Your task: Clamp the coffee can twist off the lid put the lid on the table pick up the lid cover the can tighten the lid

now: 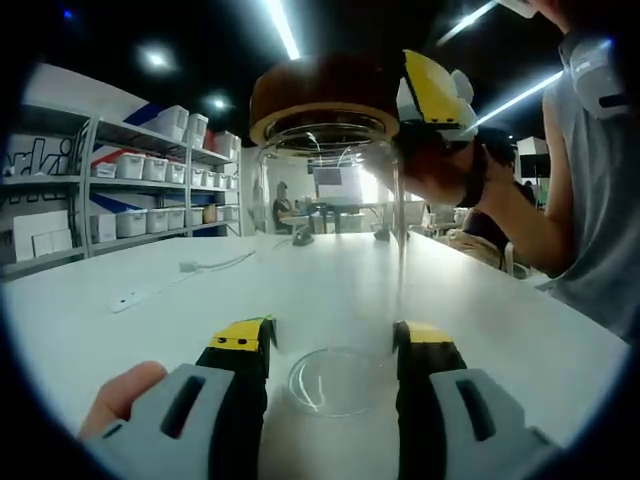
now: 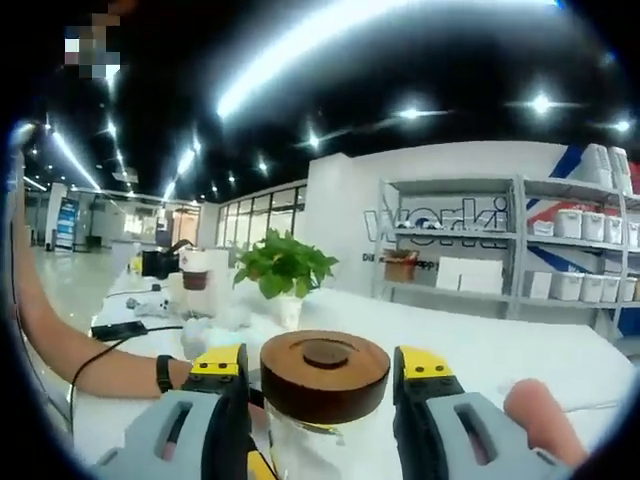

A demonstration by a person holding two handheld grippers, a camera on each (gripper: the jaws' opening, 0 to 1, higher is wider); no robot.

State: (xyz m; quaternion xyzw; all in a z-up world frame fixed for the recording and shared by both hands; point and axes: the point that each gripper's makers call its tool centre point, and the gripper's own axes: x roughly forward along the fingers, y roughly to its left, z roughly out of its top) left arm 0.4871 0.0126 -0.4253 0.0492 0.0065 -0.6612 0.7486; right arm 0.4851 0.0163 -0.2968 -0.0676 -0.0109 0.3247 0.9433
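In the left gripper view, the left gripper has its yellow-tipped jaws on either side of the base of a tall clear glass coffee can standing upright on the white table; the jaws appear to press against the glass, so I judge it clamped on the can, though the contact points are hard to make out through the transparent wall. Above, the round brown wooden lid sits on the can's mouth, and the right gripper meets it from the right, held by a person's hand. In the right gripper view, the right gripper straddles the same brown lid, its two jaws just beside the lid's rim on each side; whether they already bite on the rim or stand slightly apart from it I cannot tell. A green potted plant stands further back on the table. The step in hand looks like a twist of the lid, on or off. To do it well, the left jaws should hold the slick glass firmly and low, the right jaws should seat squarely on the lid's rim, and the turn should run about the can's upright axis so the can does not tip.
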